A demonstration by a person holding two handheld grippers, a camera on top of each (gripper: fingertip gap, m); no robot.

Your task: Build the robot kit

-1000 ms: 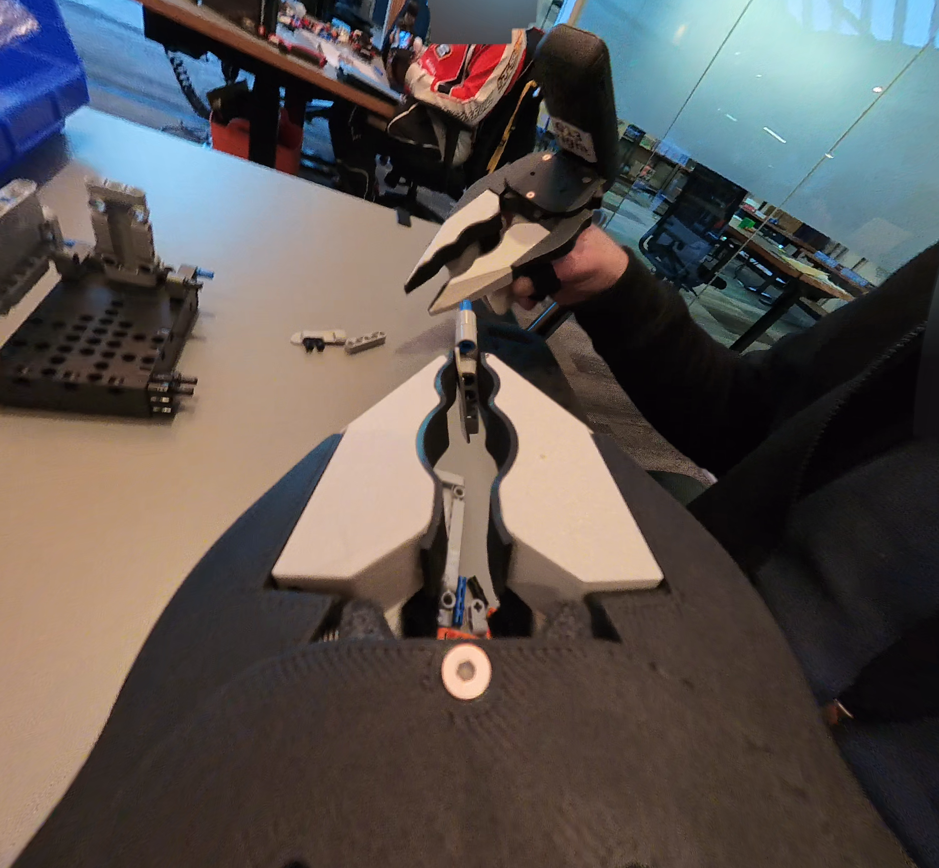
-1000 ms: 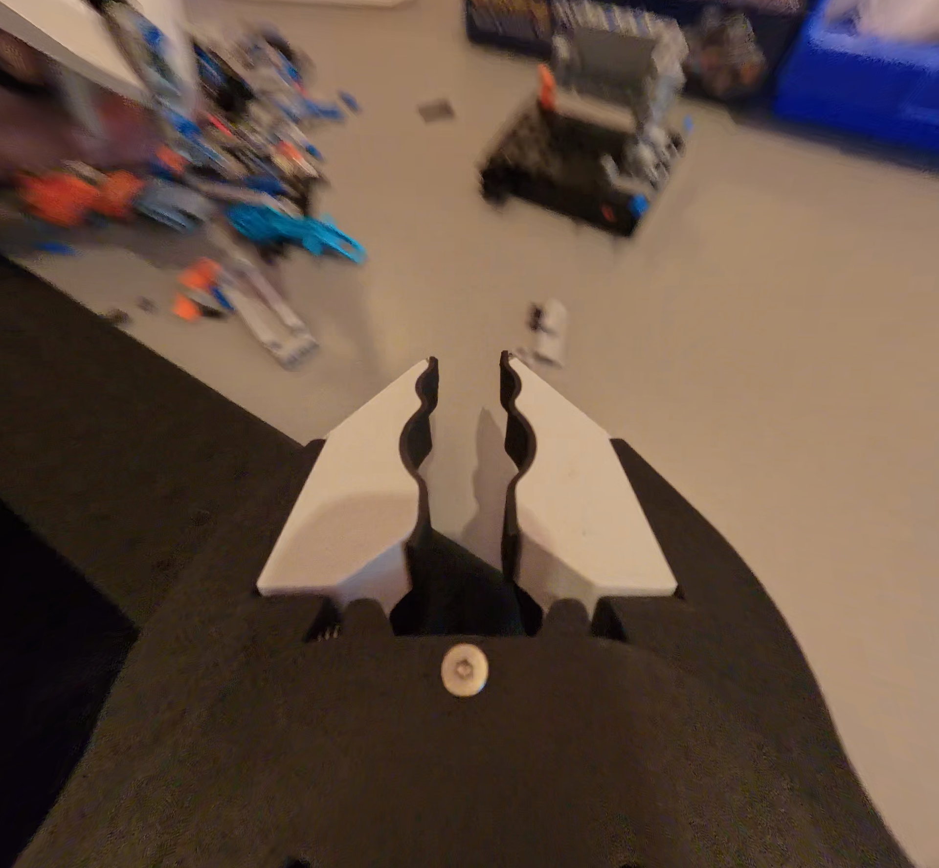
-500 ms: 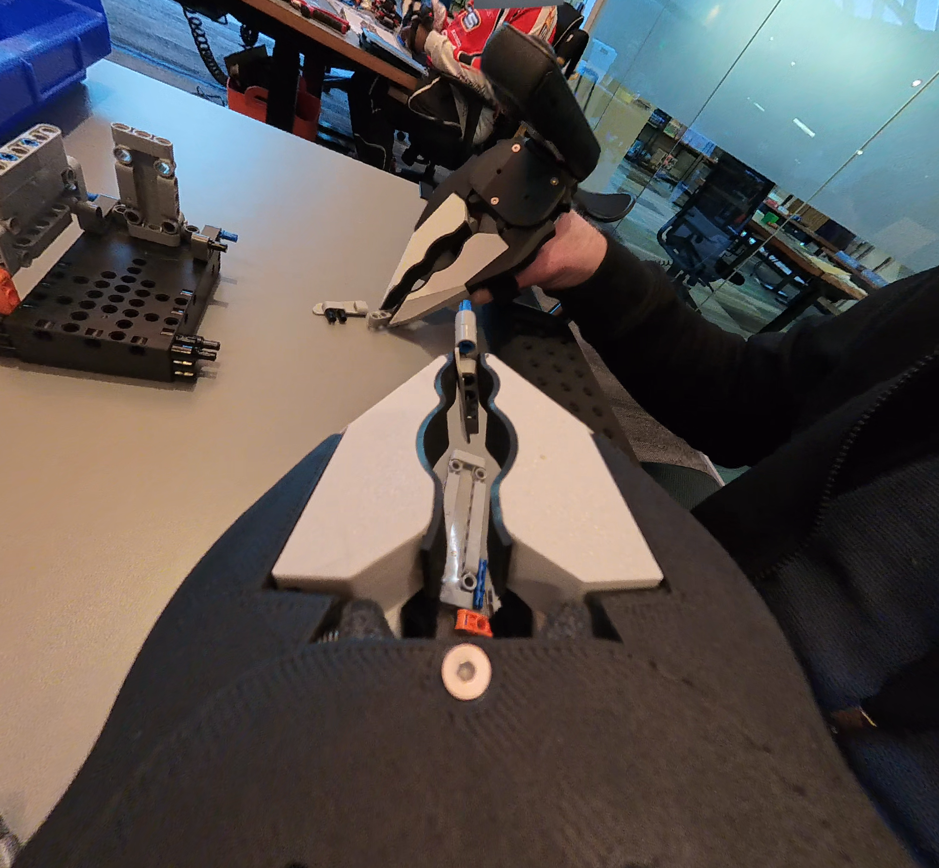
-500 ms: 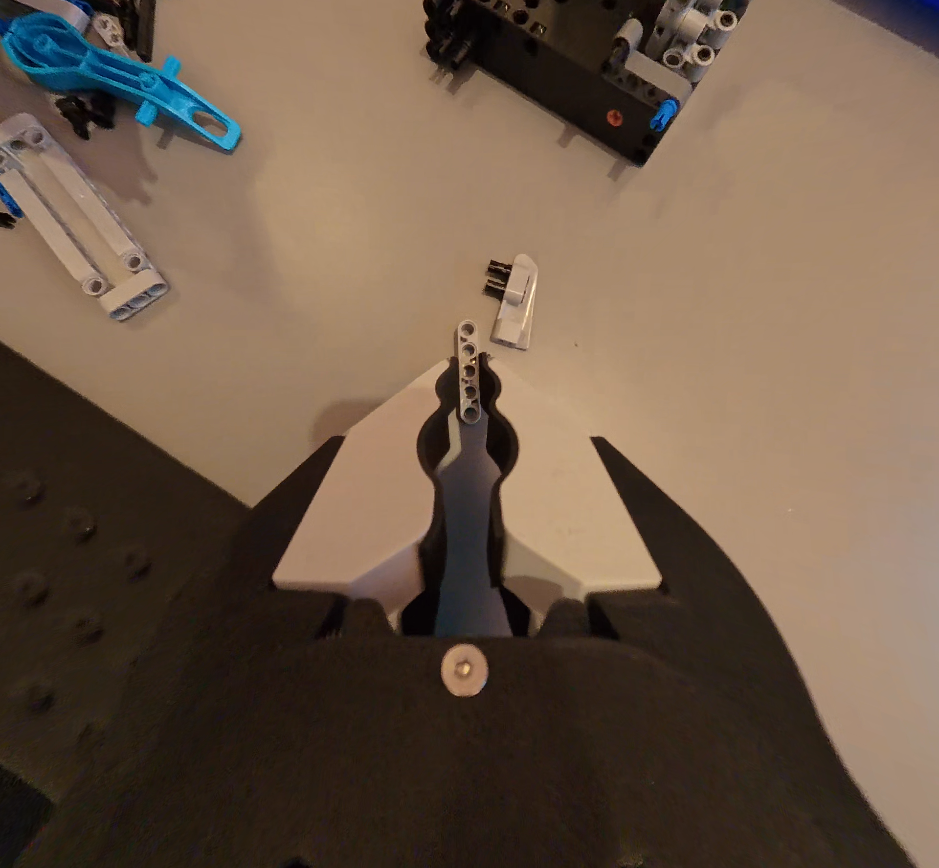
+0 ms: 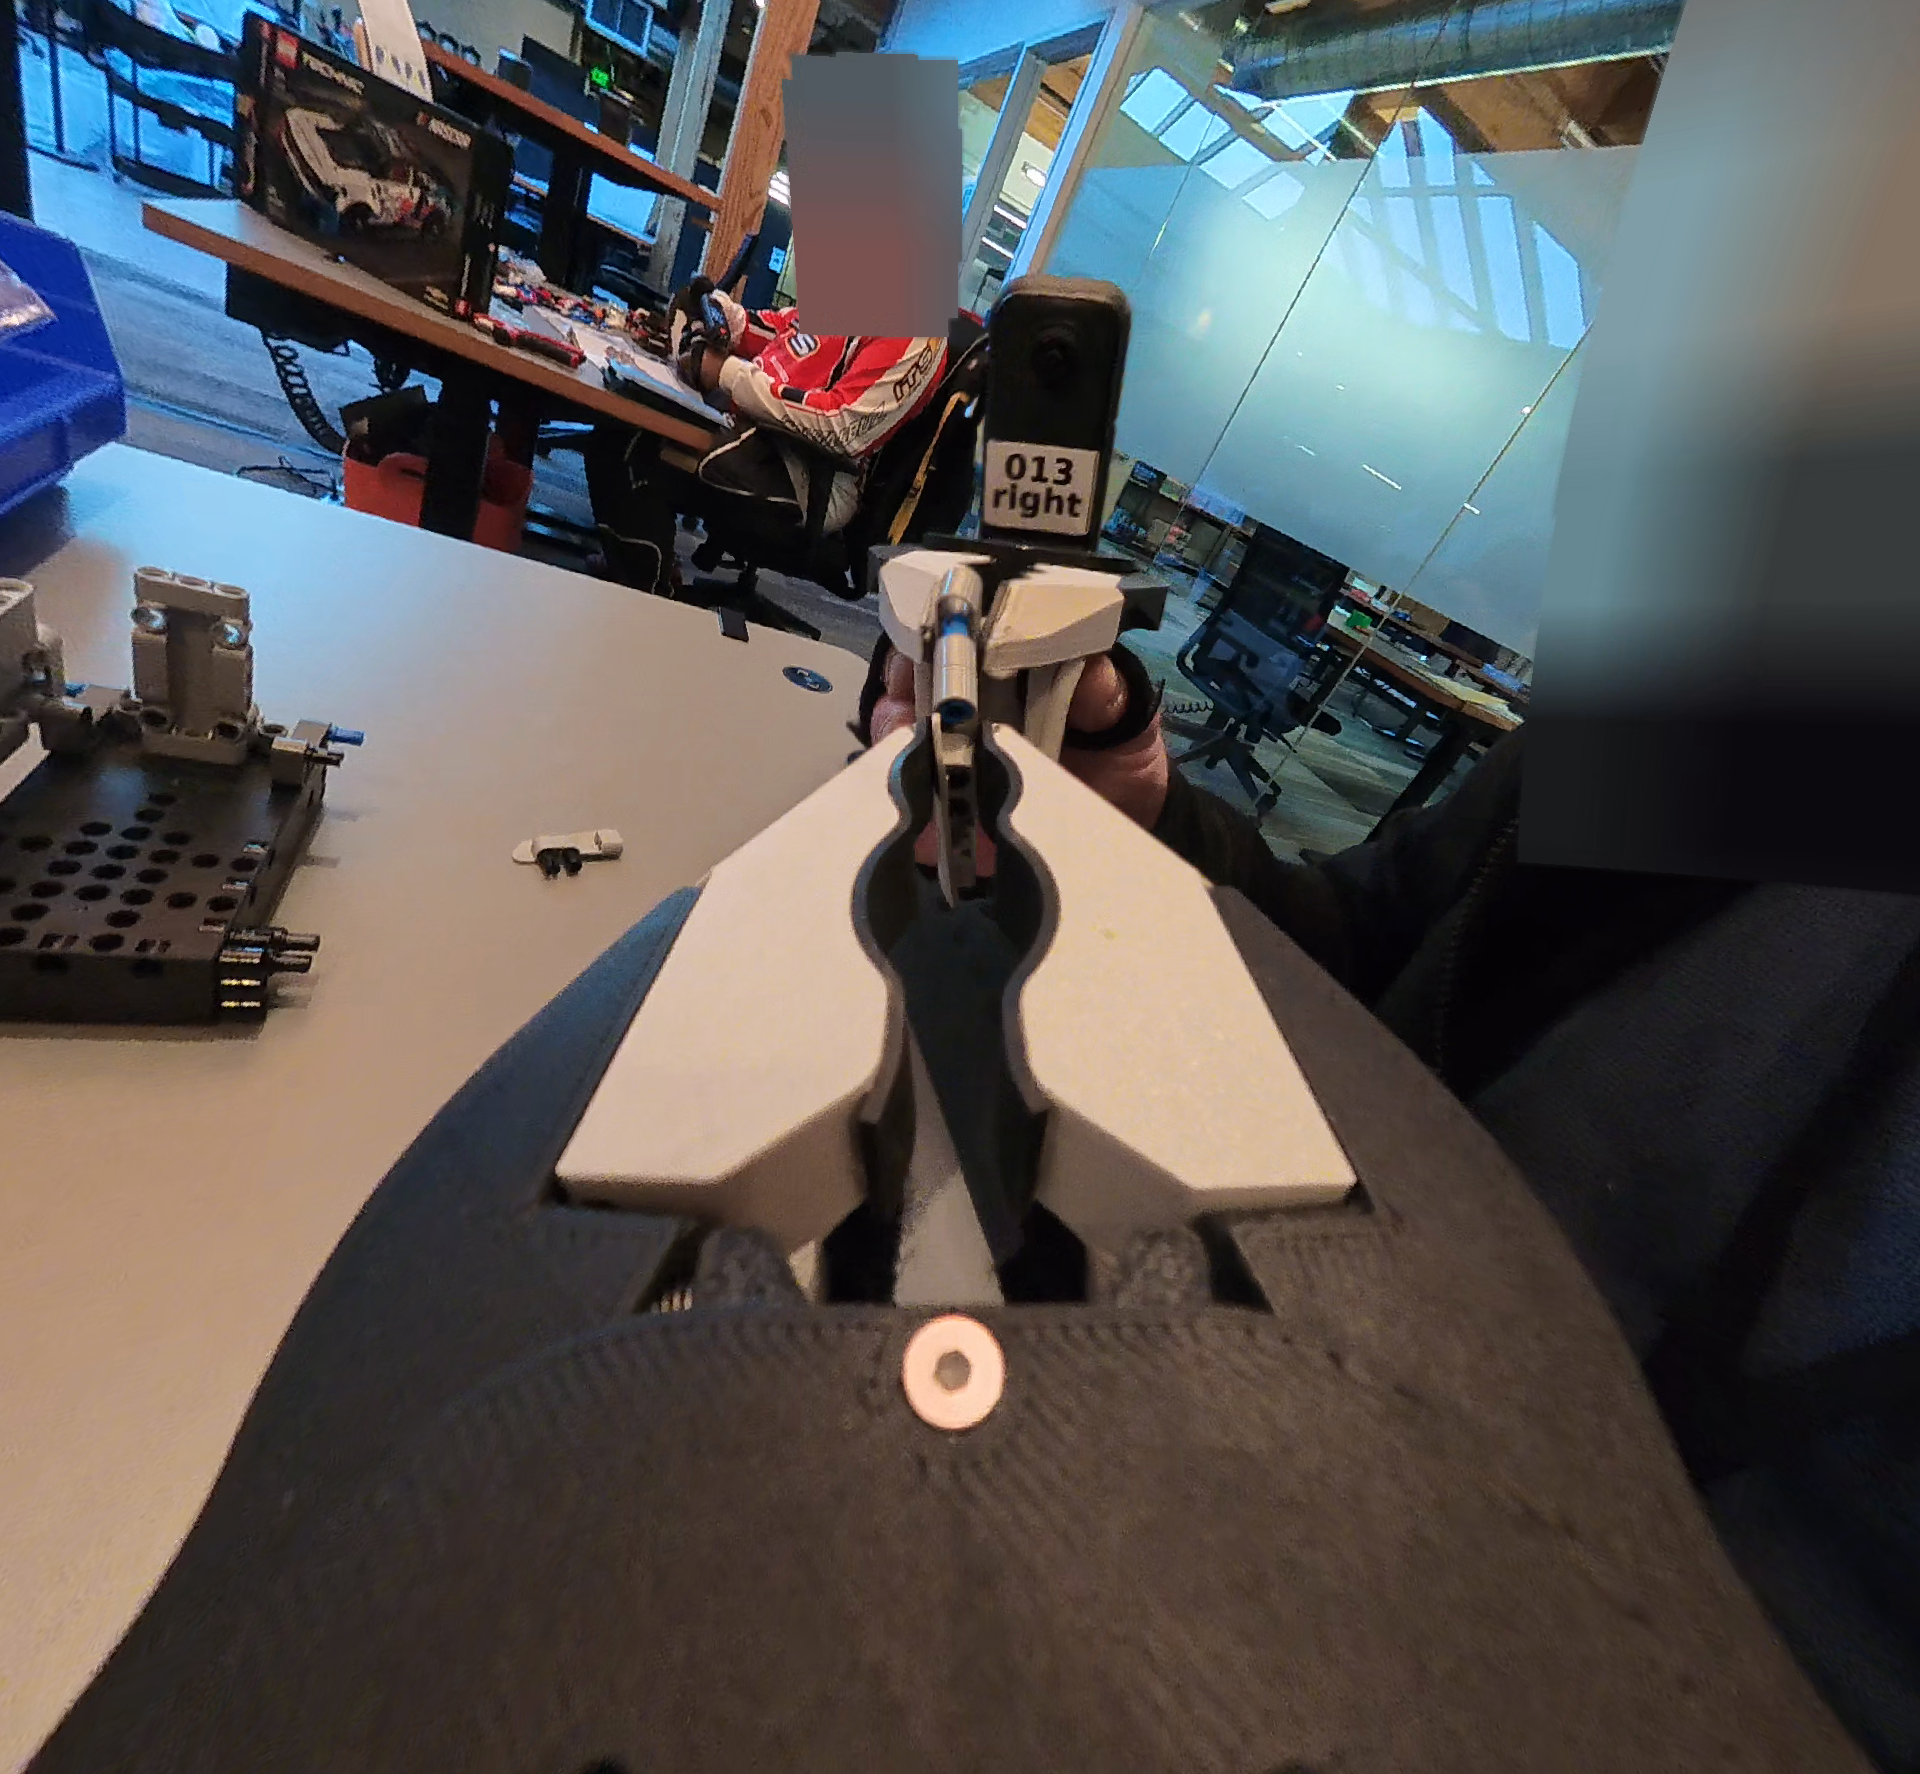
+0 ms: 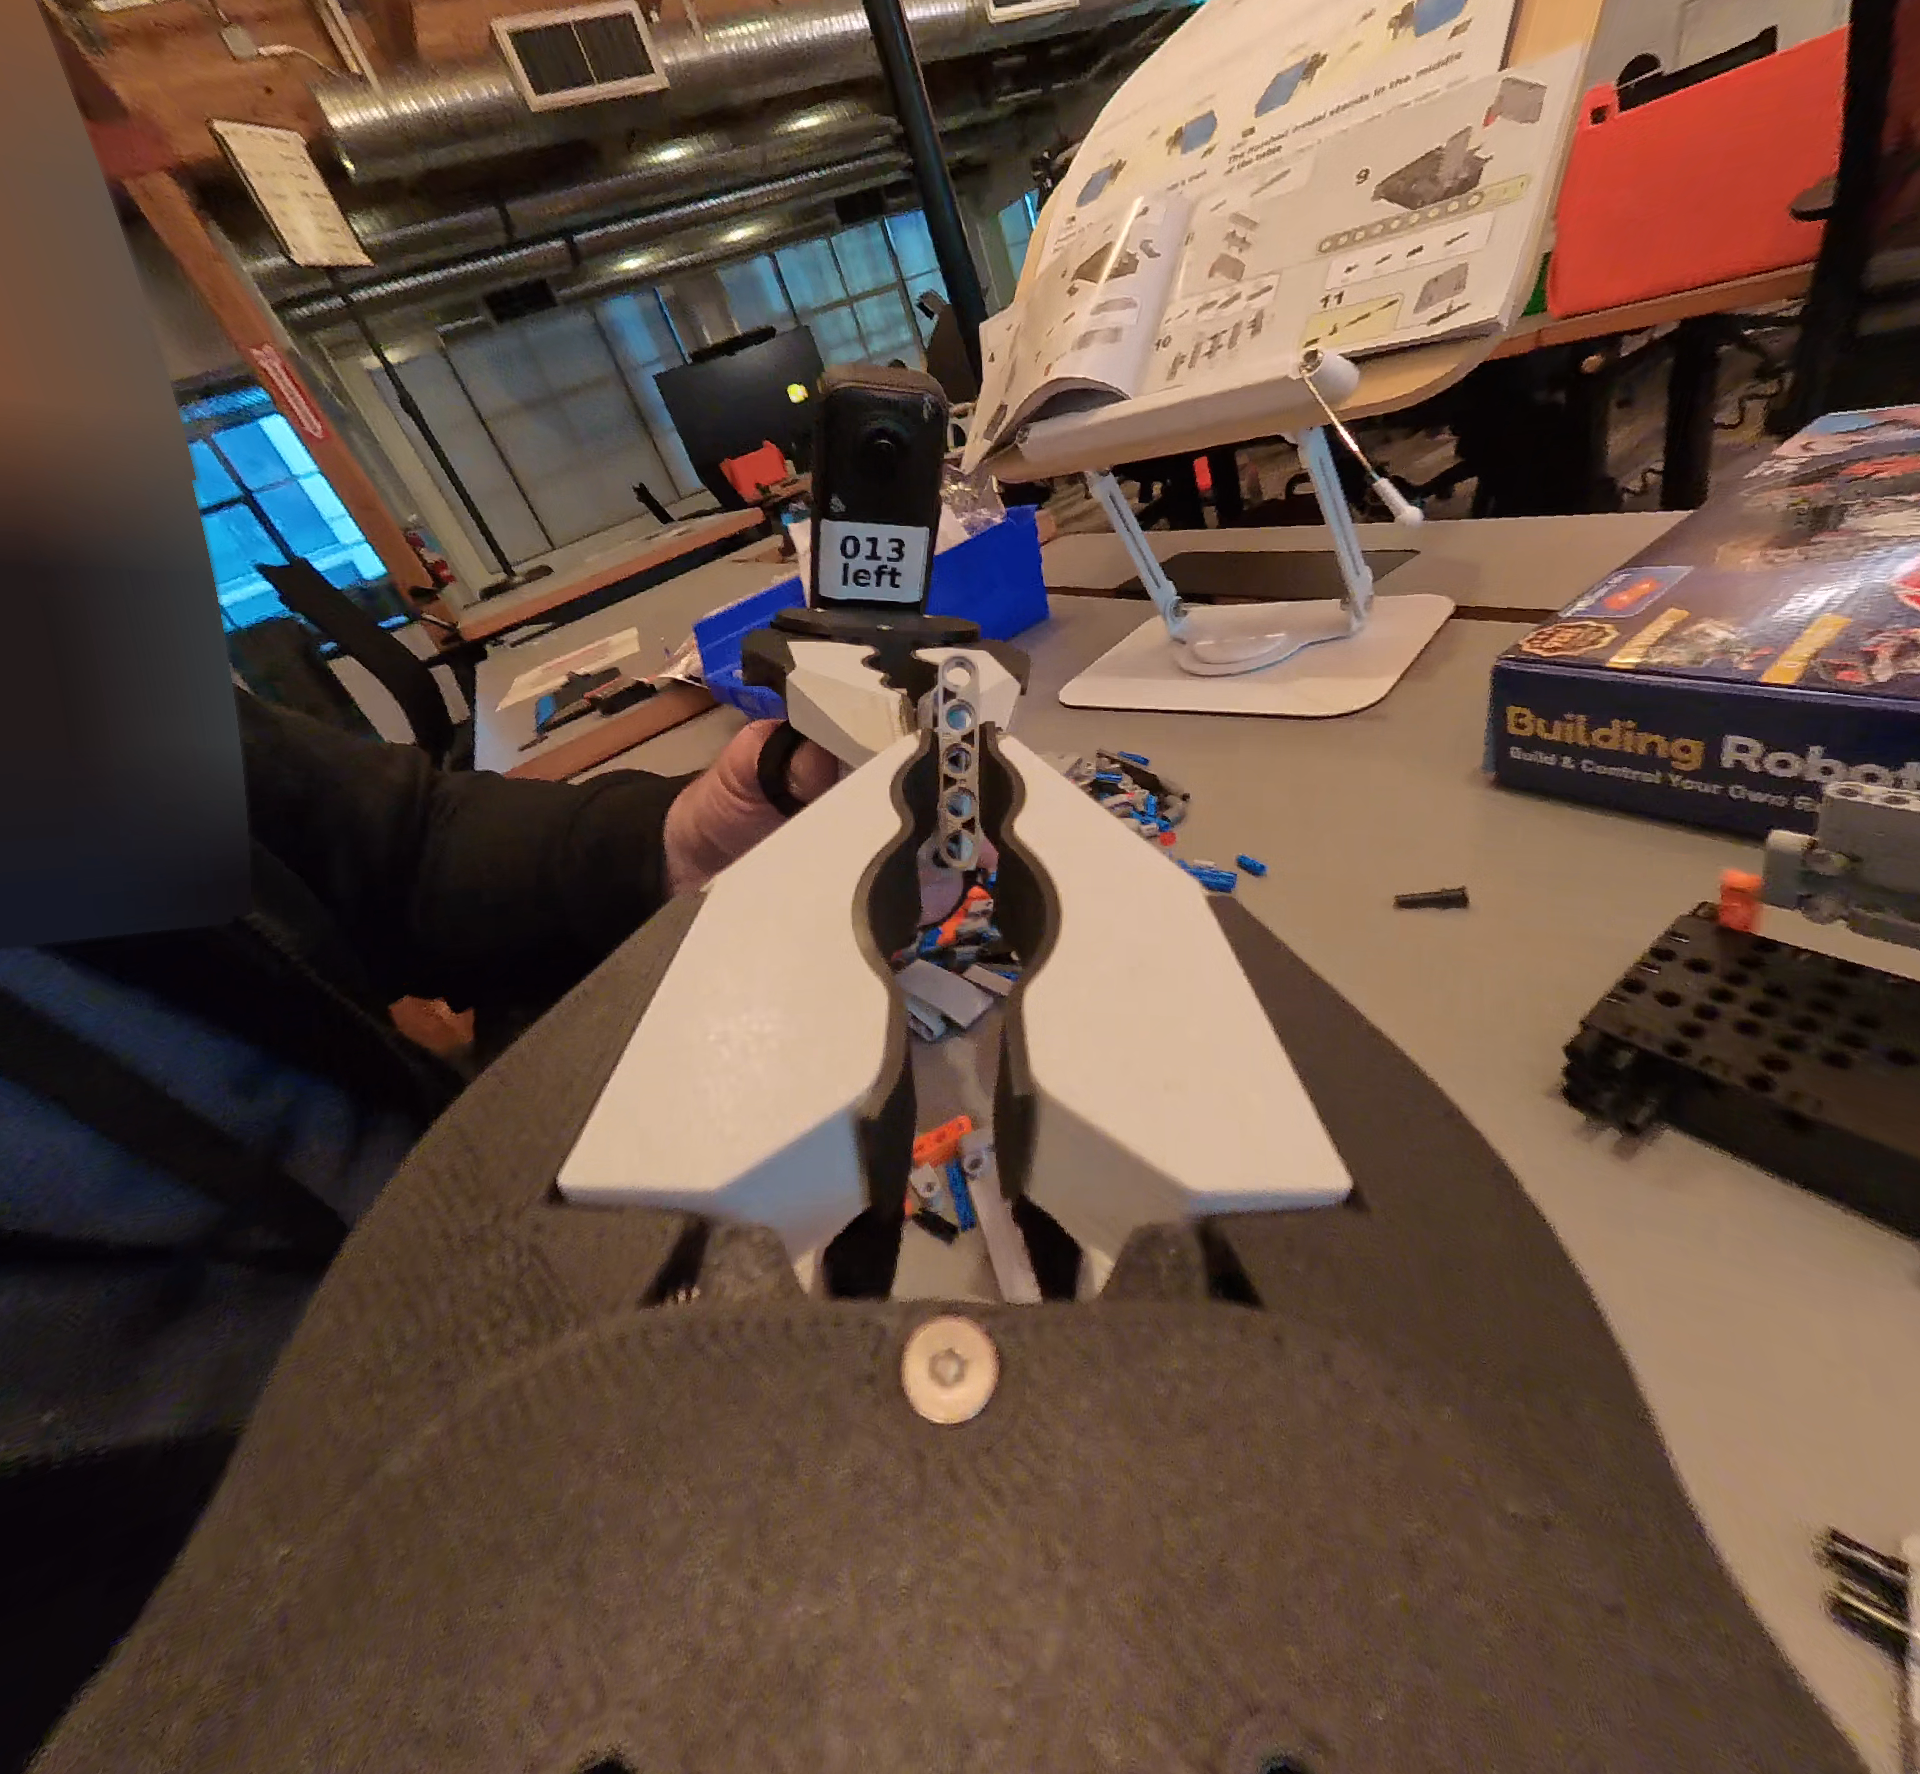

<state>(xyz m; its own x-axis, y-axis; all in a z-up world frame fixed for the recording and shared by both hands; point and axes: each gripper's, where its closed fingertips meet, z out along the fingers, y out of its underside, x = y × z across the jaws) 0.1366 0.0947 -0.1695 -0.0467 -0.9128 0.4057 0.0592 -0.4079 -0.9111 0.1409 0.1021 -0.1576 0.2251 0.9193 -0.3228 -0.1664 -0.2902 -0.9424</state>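
Working above a wide grey tabletop (image 5: 520, 685), well clear of its surface. Facing, at the far side, an open instruction booklet (image 6: 1299, 197) propped on a white stand, and near it a dark blue printed box (image 6: 1704, 685) lying flat. Leaving a black perforated plate (image 5: 114, 893) resting on the tabletop off to the left, carrying grey upright blocks along its far edge.

Holding the left claw (image 5: 953, 742) and the right claw (image 6: 956, 742) nose to nose in the air, almost tip against tip. Clenching the right claw on a grey holed beam (image 6: 956, 779), gripping it by its lower holes and letting the top end stick out toward the opposite claw. Clenching the left claw as well, pinching a thin dark strip (image 5: 958, 825) edge-on between the scalloped pads, showing only a narrow slit there. Carrying, at the strip's outer end, a grey peg with blue ends (image 5: 951, 664), reaching right up to the right claw's tips. Not managing to judge contact between peg and beam from either view.

Leaving untouched on the tabletop, well apart from both claws, a scatter of blue, grey and orange loose pieces (image 6: 1132, 789), a small grey piece with black pins (image 5: 566, 846) lying alone near the plate, and a single black pin (image 6: 1432, 896).
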